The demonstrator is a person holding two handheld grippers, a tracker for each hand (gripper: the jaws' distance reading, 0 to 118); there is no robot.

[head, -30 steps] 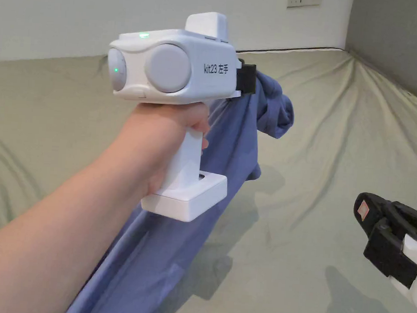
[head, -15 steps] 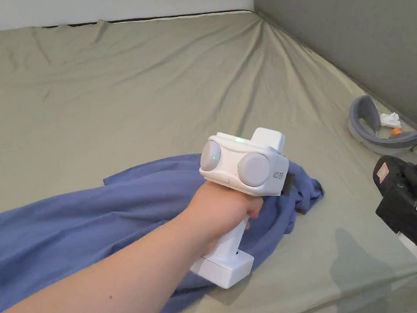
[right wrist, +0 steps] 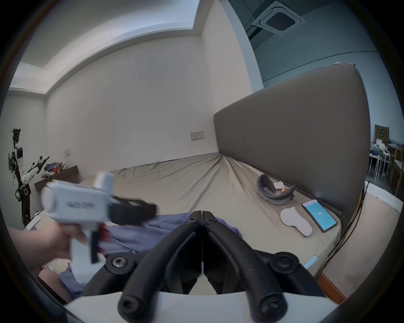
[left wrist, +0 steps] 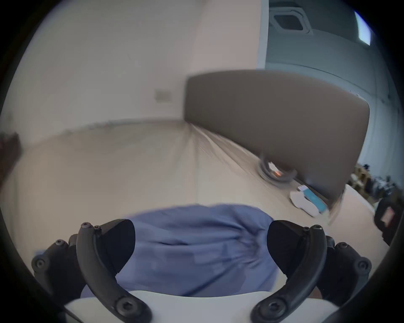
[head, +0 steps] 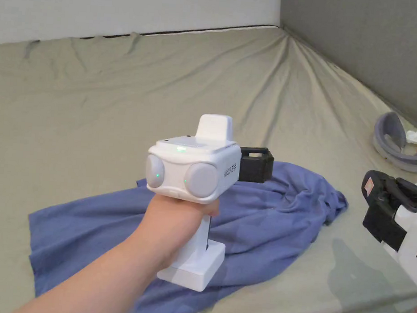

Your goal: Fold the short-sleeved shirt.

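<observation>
Blue shirt (head: 261,212) lies rumpled on the bed (head: 117,103), both grippers above it.

Nearest, the right gripper (right wrist: 202,213) hangs by the bed's near edge, jaws pressed together on nothing. The left gripper (left wrist: 200,238) hovers over the shirt's middle, jaws wide apart with cloth below them, not pinched. Farther right, near the headboard (right wrist: 295,135), sit a grey curved thing (head: 398,143) and a phone (right wrist: 319,215).
</observation>
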